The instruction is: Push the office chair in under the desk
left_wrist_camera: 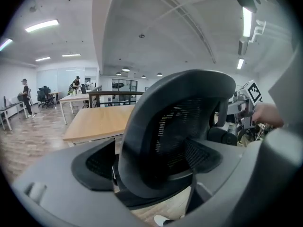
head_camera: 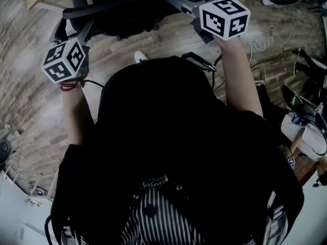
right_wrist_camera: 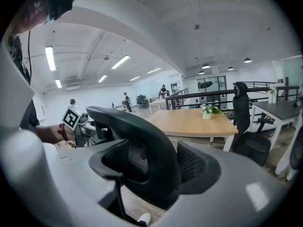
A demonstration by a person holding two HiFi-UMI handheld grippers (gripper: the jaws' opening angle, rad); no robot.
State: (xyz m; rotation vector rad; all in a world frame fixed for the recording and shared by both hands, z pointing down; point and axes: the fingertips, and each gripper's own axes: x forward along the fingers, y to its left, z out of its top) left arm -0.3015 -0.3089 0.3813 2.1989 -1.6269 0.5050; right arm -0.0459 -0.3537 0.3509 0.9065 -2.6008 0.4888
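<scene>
Left gripper view shows the left gripper (left_wrist_camera: 151, 162) with its pads (left_wrist_camera: 94, 167) on either side of the chair (left_wrist_camera: 175, 126) back's rim, clasping it; the mesh back fills the gap between them. Right gripper view shows the right gripper (right_wrist_camera: 154, 167) likewise, its pads (right_wrist_camera: 199, 167) closed on the rim at the back's other edge.

Head view places the left gripper at the chair back's left edge and the right gripper at its right edge, each held out on a bare forearm. The chair stands on the wood floor (head_camera: 30, 86) with its back toward the person. The desk (left_wrist_camera: 94, 122) lies just beyond it, and its corner shows at the far left of the head view. A plant (right_wrist_camera: 208, 110) sits on the desktop. A second chair (right_wrist_camera: 246, 131) stands far right.
</scene>
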